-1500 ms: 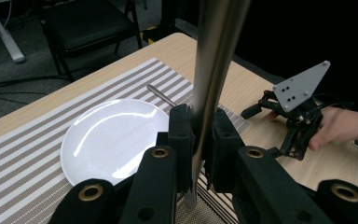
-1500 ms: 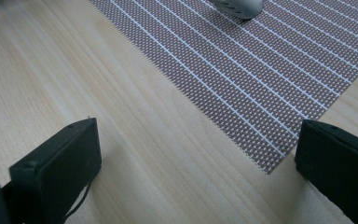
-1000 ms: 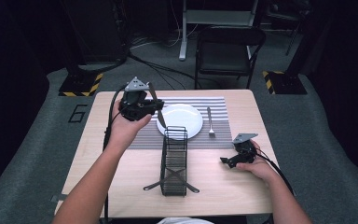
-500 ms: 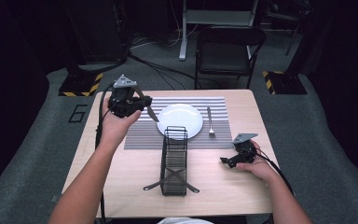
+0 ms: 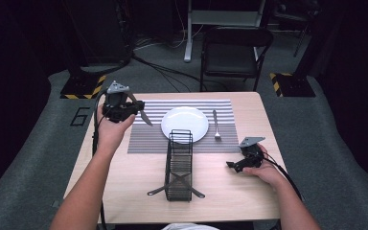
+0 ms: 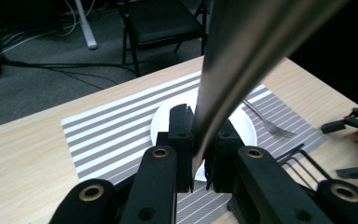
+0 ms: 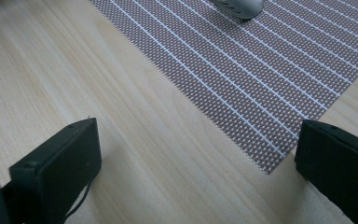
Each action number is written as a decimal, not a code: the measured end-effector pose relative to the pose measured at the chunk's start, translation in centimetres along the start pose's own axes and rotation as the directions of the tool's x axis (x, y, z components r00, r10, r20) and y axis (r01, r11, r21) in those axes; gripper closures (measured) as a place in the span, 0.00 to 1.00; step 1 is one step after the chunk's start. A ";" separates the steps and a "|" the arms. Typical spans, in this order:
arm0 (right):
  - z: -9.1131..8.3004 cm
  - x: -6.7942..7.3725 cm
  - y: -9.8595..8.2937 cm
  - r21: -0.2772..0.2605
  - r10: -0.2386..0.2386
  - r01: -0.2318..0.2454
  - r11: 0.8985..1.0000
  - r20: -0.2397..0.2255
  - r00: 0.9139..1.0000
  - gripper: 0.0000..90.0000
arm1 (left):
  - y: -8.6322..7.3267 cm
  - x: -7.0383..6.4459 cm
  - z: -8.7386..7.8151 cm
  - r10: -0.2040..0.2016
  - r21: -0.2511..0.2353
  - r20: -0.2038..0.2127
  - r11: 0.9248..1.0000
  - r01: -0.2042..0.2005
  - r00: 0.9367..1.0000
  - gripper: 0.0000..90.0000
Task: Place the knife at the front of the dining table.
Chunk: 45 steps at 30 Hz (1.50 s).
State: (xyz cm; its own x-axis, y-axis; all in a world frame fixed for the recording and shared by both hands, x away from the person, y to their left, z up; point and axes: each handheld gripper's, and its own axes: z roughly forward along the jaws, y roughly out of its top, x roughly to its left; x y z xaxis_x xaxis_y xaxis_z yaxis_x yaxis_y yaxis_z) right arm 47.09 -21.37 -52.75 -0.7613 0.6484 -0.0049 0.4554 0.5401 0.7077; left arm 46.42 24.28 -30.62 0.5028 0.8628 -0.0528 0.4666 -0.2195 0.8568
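Note:
My left gripper (image 5: pixel 133 109) hovers over the left edge of the striped placemat (image 5: pixel 143 139), shut on a table knife (image 5: pixel 144 117) whose blade slants down to the right. In the left gripper view the jaws clamp the steel knife (image 6: pixel 242 56) at my left gripper (image 6: pixel 199 158). A white plate (image 5: pixel 185 123) sits mid-mat, and a fork (image 5: pixel 215 125) lies to its right. My right gripper (image 5: pixel 235 166) rests low at the table's right front. Its jaws stand wide open in my right gripper (image 7: pixel 196 172) view over bare wood by the placemat (image 7: pixel 242 70) corner.
A black wire cutlery rack (image 5: pixel 178 165) stands on the wooden table (image 5: pixel 124 182) in front of the plate, between my arms. A black chair (image 5: pixel 232 52) stands beyond the far edge. The fork (image 6: pixel 270 126) and plate (image 6: pixel 161 126) appear past the left jaws.
My left gripper has carried the knife leftward, from near the plate's edge to the left side of the placemat. The right gripper has stayed put.

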 end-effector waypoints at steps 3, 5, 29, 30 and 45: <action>0.0 0.0 0.0 0.000 0.000 0.000 1.000 0.000 1.000 0.00 | -0.5 0.3 0.3 0.009 0.007 -0.022 1.000 -0.009 1.000 0.92; 0.0 0.0 0.0 0.000 0.001 -0.001 1.000 0.000 1.000 0.00 | -1.4 0.7 1.0 -0.003 0.019 -0.034 1.000 0.004 0.999 0.92; 0.0 0.0 0.0 0.000 0.000 0.000 1.000 0.000 1.000 0.00 | -7.2 2.5 5.4 -0.066 0.118 -0.059 0.990 0.072 0.996 0.92; 0.0 0.0 0.0 0.000 0.000 0.000 1.000 0.000 1.000 0.00 | -7.3 2.6 5.5 -0.068 0.123 -0.062 0.990 0.075 0.996 0.92; 0.0 0.0 0.0 0.000 0.000 0.000 1.000 0.000 1.000 0.00 | -7.6 3.0 7.3 -0.077 0.091 -0.084 0.992 0.085 0.994 0.92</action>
State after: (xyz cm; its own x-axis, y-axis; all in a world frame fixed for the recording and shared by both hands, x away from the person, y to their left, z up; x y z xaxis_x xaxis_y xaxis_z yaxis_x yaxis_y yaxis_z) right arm 47.09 -21.37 -52.75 -0.7612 0.6485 -0.0050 0.4555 0.5402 0.7076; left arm 49.70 25.18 -41.02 0.4027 0.9122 -0.0758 0.5716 -0.1859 0.7992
